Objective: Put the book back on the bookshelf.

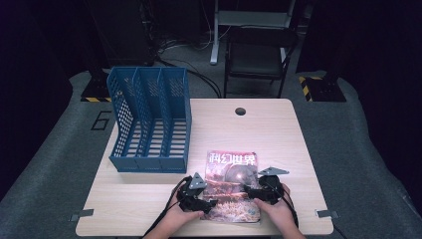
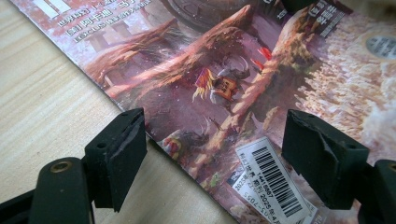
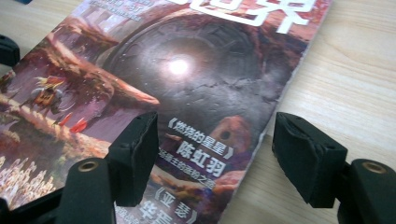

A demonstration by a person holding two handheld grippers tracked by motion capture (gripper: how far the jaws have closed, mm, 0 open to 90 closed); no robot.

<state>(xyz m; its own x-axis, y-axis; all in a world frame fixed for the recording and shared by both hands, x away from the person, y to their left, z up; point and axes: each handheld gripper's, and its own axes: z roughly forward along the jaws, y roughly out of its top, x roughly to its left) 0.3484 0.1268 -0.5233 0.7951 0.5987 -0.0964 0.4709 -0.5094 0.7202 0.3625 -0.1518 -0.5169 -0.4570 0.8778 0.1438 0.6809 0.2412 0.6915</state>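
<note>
A magazine (image 1: 232, 185) with a reddish fantasy cover and white Chinese title lies flat on the wooden table (image 1: 149, 199), near its front edge. My left gripper (image 1: 211, 203) is open at the magazine's left edge, one jaw over the table and the other over the cover (image 2: 219, 84) near the barcode sticker (image 2: 273, 179). My right gripper (image 1: 247, 191) is open at the right edge, straddling it just above the cover (image 3: 187, 70). Neither holds anything.
A blue three-slot file rack (image 1: 149, 119) stands at the table's back left. A cable hole (image 1: 240, 111) sits at the back middle. A dark chair (image 1: 259, 50) stands beyond the table.
</note>
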